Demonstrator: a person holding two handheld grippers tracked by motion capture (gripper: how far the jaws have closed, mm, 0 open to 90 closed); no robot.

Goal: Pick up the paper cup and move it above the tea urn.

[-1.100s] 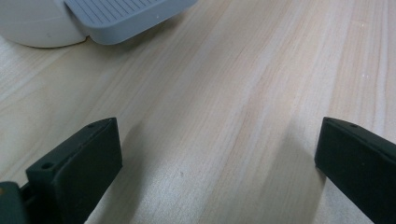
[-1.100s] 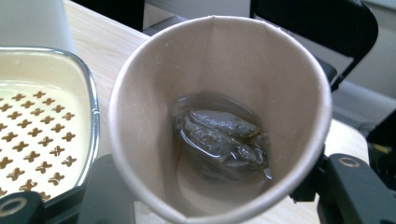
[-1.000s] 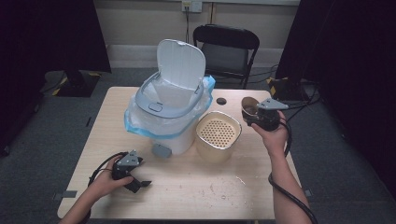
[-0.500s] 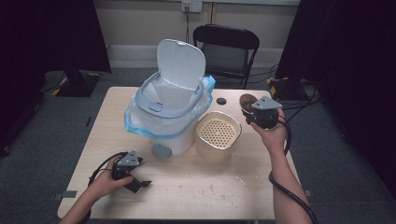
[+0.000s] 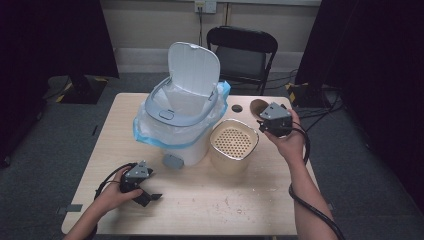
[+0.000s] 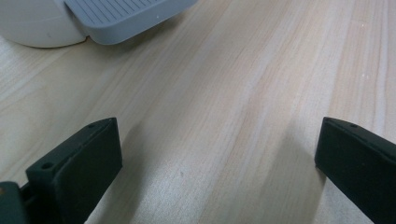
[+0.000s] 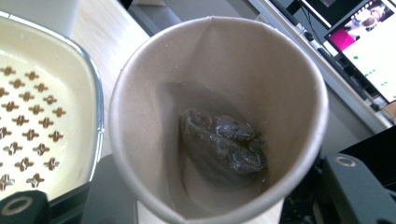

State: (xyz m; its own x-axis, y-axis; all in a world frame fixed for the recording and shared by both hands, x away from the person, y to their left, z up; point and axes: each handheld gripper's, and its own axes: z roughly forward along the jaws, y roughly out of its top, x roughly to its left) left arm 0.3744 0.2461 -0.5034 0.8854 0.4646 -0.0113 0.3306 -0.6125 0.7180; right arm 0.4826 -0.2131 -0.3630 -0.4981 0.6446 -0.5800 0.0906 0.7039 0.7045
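**Carrying the cup toward the strainer**

Holding a brown paper cup (image 7: 217, 121) pinched between the jaws of my right gripper (image 5: 274, 120), I have it lifted off the table (image 5: 240, 210) near the far right corner. The cup is tilted, its mouth facing back along the gripper, and a dark, wet tea bag (image 7: 222, 144) sits in a little liquid at the bottom. The jaws are partly closed, one on each side of the cup wall.

What matters for the next move, as I judge it: the cream strainer basket (image 5: 233, 145) with its perforated floor lies just to the left of the cup and lower, between the cup and the white pedal bin (image 5: 177, 112), whose lid stands up and whose blue liner is open. My right hand is much the nearer one to both.

My left gripper (image 5: 139, 182) rests at the near left of the table, jaws spread wide with only bare wood between them, the bin's grey pedal (image 6: 126, 18) just ahead.

In the high view the gripper body hides most of the cup. How much liquid there is I cannot make out.
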